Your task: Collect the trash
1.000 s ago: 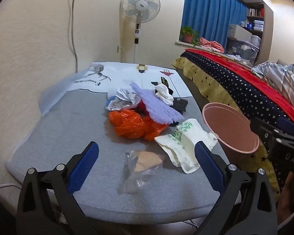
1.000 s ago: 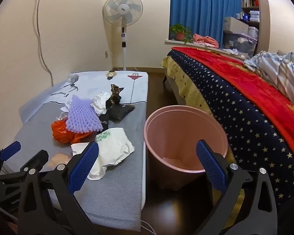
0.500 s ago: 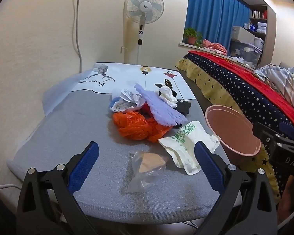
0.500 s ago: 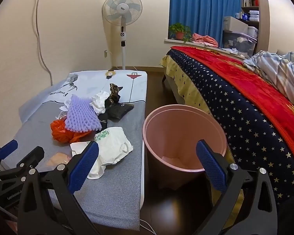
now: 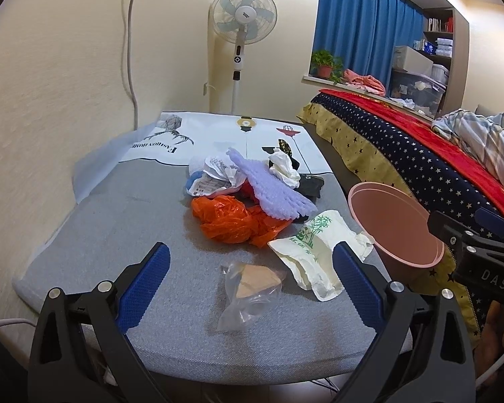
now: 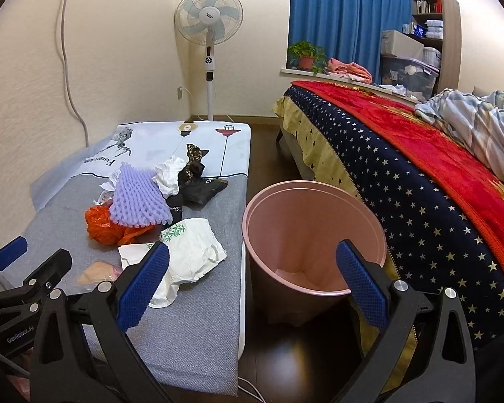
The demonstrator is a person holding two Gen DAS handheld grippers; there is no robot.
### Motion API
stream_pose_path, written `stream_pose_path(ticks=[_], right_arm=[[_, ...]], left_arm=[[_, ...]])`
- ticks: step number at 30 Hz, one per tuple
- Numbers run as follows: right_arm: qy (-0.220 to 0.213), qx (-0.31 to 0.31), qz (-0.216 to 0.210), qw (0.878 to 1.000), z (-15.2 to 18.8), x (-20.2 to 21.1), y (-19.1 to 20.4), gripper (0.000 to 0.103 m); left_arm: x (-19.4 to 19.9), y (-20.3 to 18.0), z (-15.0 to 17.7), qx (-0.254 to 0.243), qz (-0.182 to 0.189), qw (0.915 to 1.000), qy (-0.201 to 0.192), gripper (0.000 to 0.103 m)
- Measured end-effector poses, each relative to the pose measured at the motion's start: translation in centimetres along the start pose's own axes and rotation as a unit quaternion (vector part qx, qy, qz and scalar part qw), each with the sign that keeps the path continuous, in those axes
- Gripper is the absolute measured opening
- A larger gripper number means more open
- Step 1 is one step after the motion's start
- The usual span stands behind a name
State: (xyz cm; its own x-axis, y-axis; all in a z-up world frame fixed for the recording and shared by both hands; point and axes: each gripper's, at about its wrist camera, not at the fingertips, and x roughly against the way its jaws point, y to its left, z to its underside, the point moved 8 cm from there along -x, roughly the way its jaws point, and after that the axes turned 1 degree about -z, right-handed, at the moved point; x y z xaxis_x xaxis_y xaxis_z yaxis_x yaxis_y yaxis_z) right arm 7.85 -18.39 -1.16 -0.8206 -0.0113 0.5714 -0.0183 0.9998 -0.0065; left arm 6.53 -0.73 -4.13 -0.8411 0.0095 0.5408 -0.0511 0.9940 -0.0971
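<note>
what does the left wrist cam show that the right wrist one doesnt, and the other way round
Only the left wrist view shows the crumpled printed paper clearly and the whole clear bag. Only the right wrist view shows inside the pink bin and the dark floor around it. Both show the orange bag, purple foam net and white bamboo-print bag.

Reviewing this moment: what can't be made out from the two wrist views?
- Pink bin floor: left wrist view shows only its rim; right wrist view, the near wall hides it.
- Clear bag contents: a tan piece, unidentifiable; right wrist view, left gripper partly covers it.
- Items under purple foam net: hidden in both views.
</note>
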Motion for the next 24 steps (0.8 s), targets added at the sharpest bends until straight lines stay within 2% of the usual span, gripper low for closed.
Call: stream_pose_path(ticks=[4, 24], right_arm=[[0.002, 0.000, -0.002, 1.000, 0.03, -0.06, 0.14, 0.093], [-0.004, 0.003, 0.003, 1.000, -0.37, 0.16, 0.29, 0.095]], left_arm=[[0.09, -0.04, -0.04, 0.001, 0.000, 1.0000, -0.001, 0.094], [0.05, 0.02, -0.06, 0.006, 0.007, 1.0000, -0.001, 0.093]])
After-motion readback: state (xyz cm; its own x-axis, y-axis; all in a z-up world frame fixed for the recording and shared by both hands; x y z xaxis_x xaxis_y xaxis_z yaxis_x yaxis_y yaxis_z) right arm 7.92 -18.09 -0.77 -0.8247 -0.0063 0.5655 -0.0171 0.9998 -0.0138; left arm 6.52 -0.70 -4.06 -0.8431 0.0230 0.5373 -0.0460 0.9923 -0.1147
